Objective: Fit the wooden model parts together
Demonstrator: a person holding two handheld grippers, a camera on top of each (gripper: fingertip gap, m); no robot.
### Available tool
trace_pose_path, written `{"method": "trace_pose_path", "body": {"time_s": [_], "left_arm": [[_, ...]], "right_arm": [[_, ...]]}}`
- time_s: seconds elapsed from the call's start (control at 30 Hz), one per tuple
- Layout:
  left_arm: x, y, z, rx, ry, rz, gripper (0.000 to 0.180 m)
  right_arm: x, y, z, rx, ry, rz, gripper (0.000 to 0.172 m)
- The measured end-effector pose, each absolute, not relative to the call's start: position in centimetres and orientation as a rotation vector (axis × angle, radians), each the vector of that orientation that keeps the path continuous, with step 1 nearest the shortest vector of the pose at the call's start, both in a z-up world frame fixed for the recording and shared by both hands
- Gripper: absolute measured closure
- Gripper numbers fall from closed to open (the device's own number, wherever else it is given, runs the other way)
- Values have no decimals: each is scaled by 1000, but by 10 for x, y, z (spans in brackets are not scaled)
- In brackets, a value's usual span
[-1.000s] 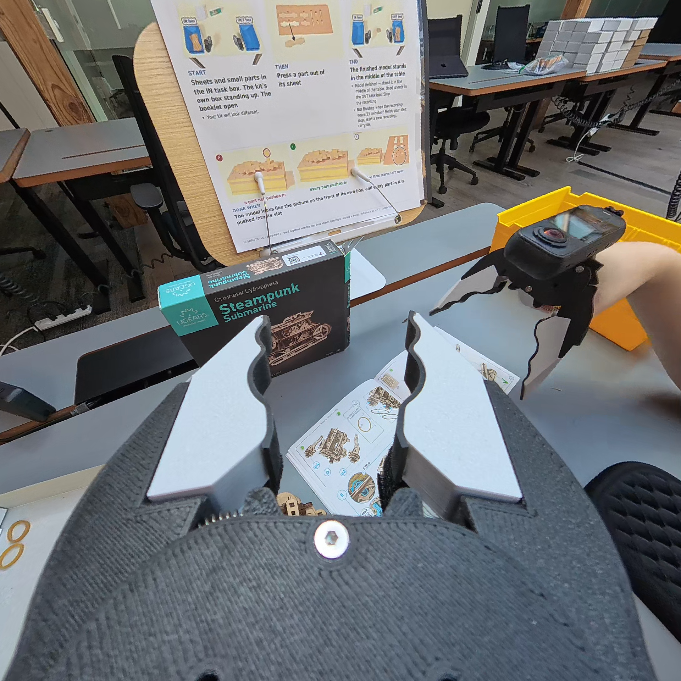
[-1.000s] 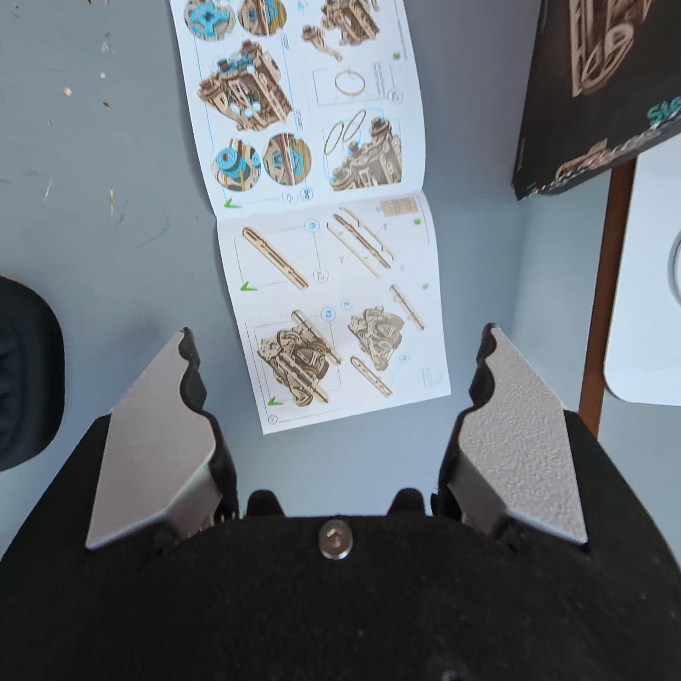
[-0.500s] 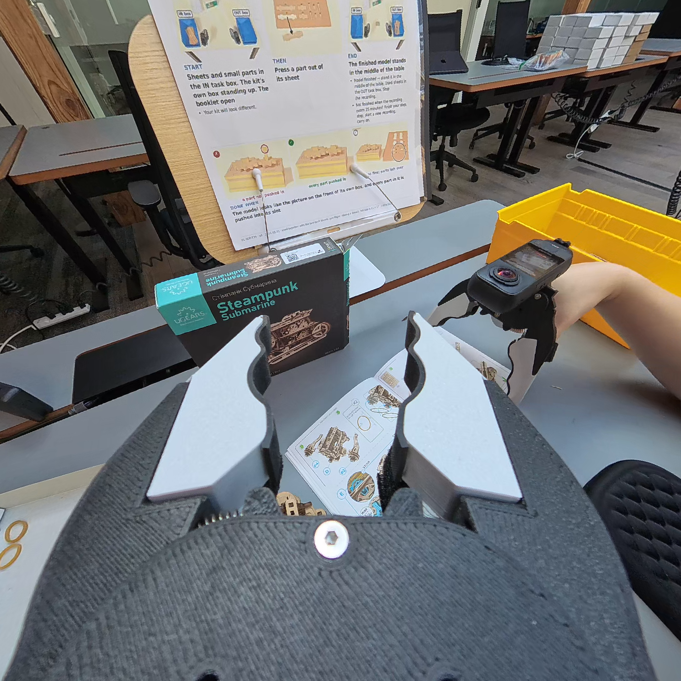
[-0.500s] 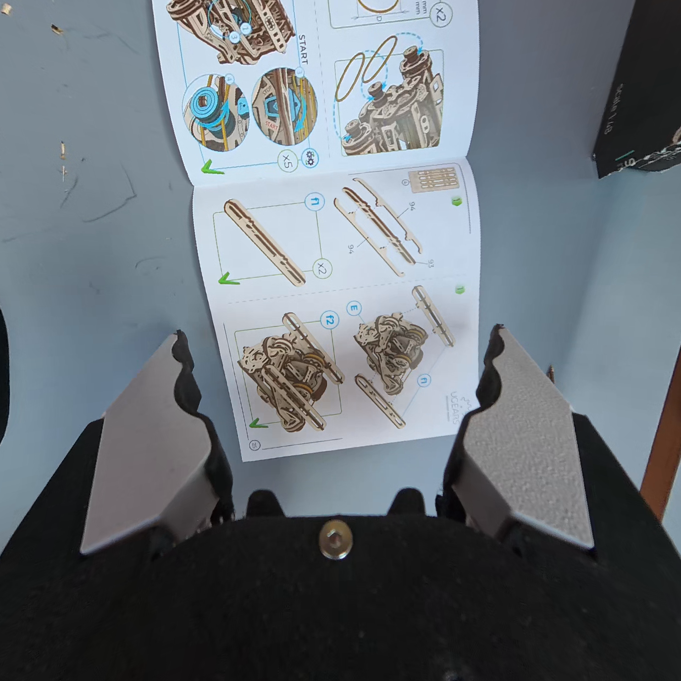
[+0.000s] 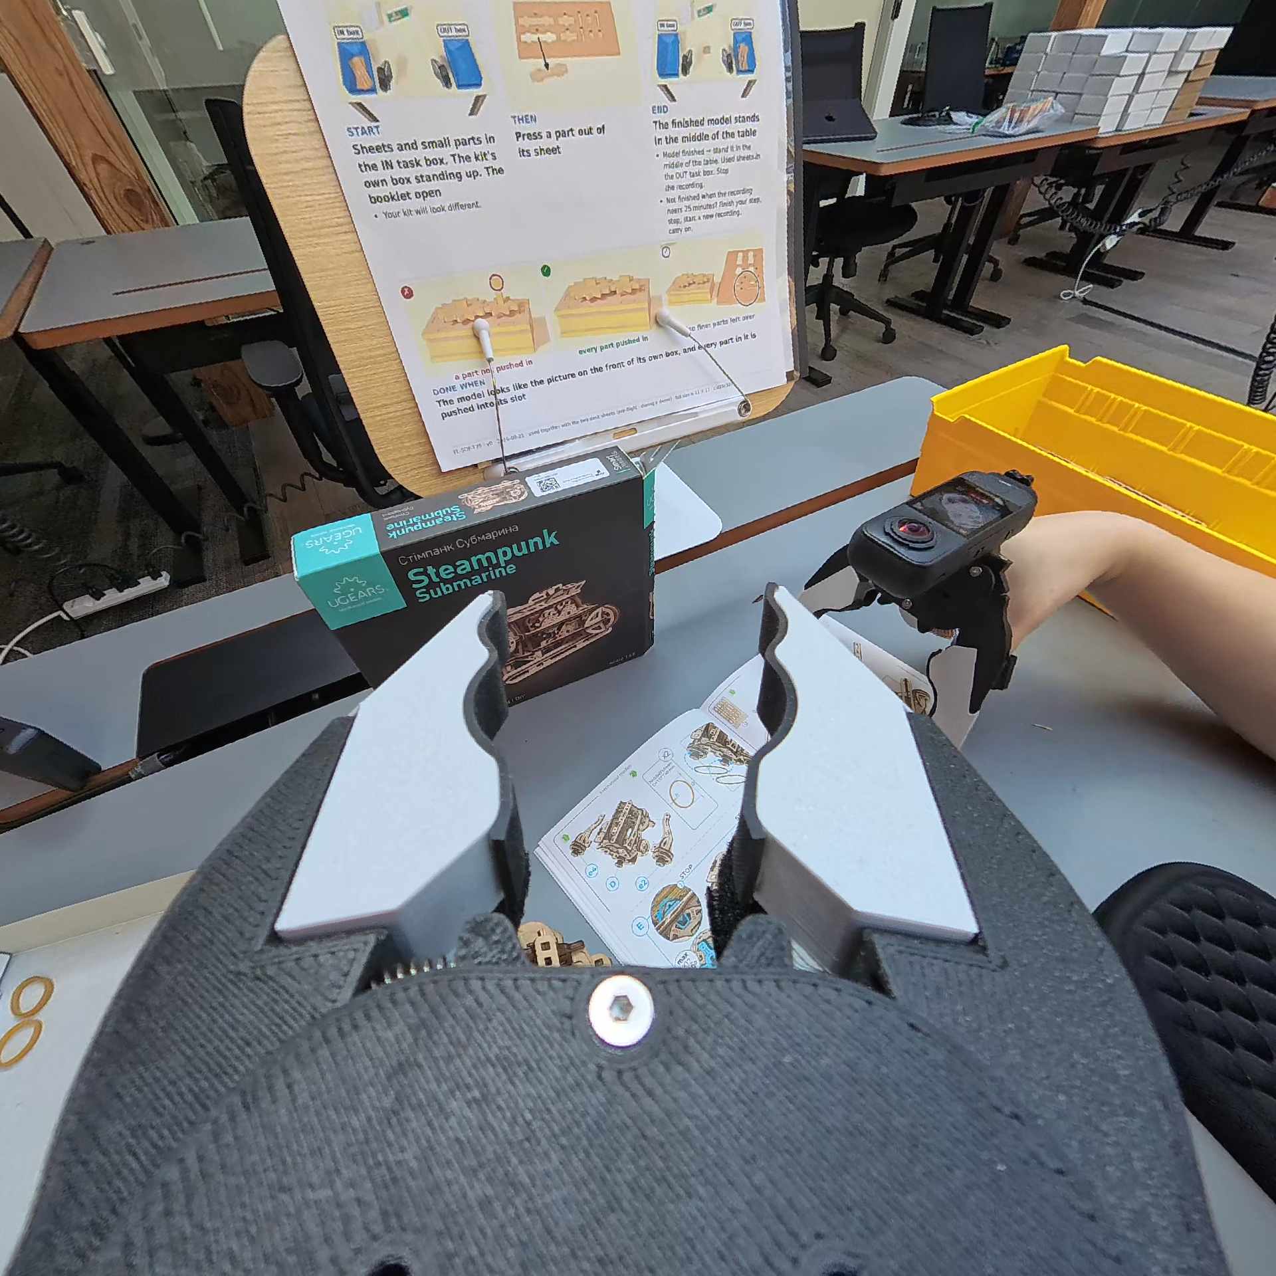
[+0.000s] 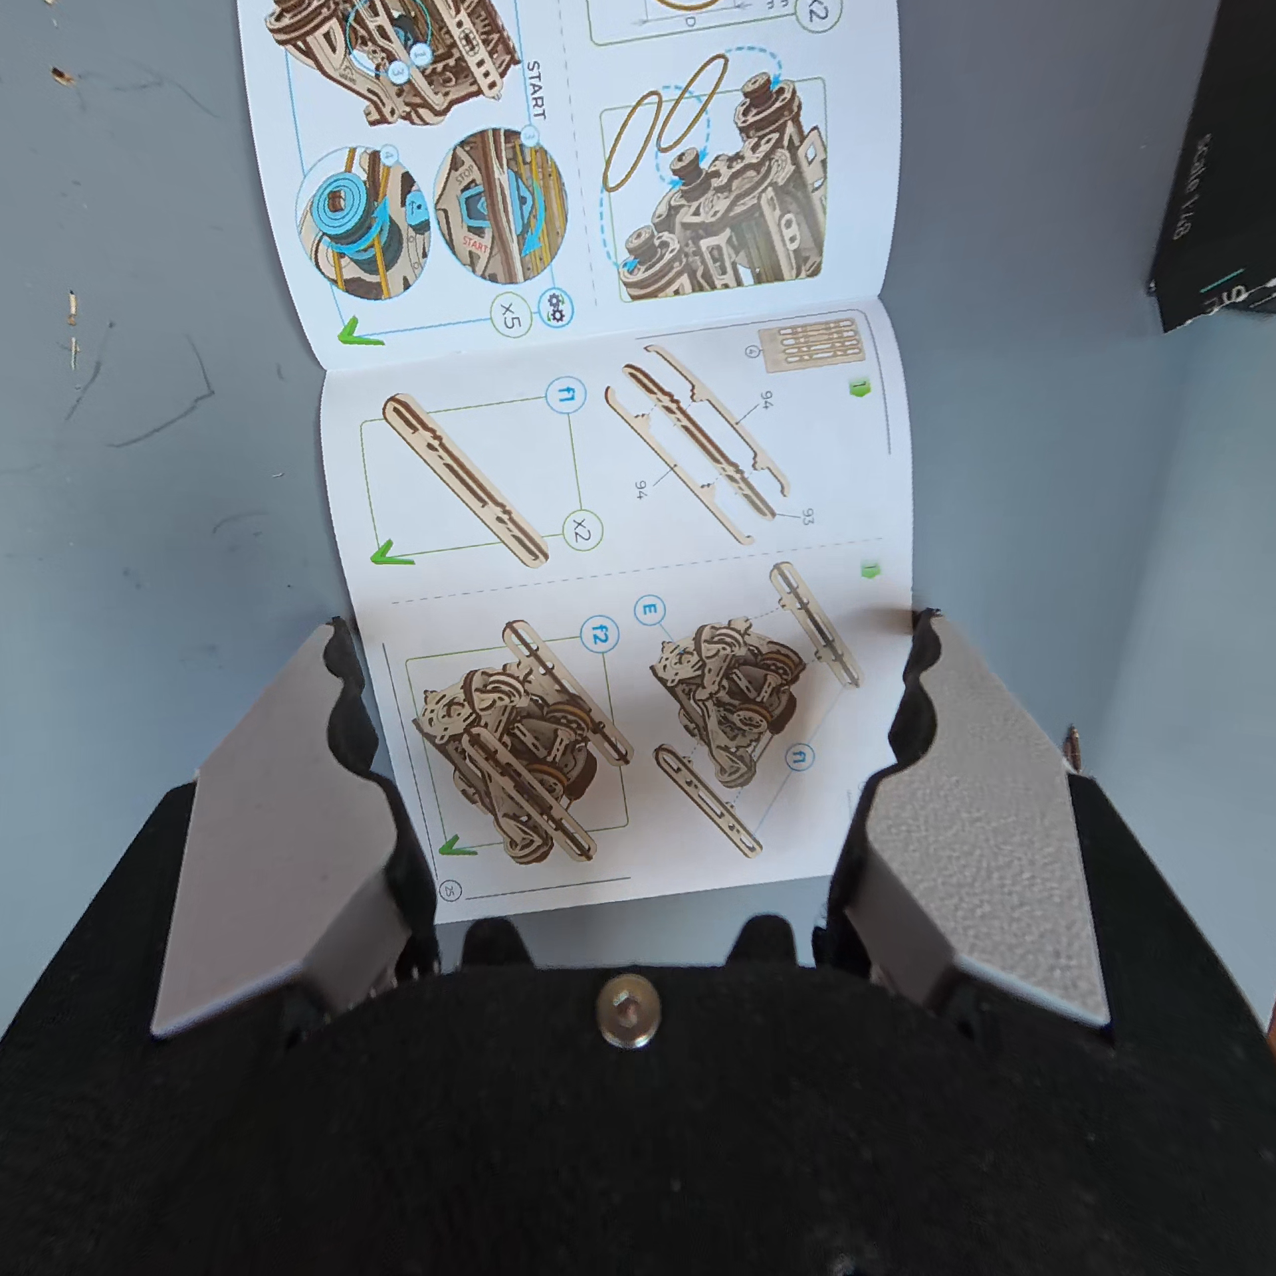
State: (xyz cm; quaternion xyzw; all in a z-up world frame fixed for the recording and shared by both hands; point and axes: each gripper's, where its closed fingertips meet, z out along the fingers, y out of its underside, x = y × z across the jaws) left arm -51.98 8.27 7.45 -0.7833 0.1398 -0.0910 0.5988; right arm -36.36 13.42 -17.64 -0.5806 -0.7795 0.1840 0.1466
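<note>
Peeking out under the left gripper (image 5: 628, 607), a wooden model piece (image 5: 552, 946) lies on the grey table (image 5: 1077, 780) beside the open booklet (image 6: 621, 483). Both grippers hold nothing: left jaws parted, right gripper (image 6: 632, 614) spread wide over the booklet. The kit box (image 5: 483, 573) stands behind.

Left wrist view faces forward; right looks down close; both share booklet (image 5: 663, 828).
</note>
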Motion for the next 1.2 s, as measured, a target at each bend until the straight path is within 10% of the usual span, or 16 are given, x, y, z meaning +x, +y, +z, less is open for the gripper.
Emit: {"method": "trace_pose_path", "body": {"time_s": [1.2], "left_arm": [[-520,82,75,-1817,322,-213,108]], "right_arm": [[-302,143,-150,-1782,-2331,47,21]]}}
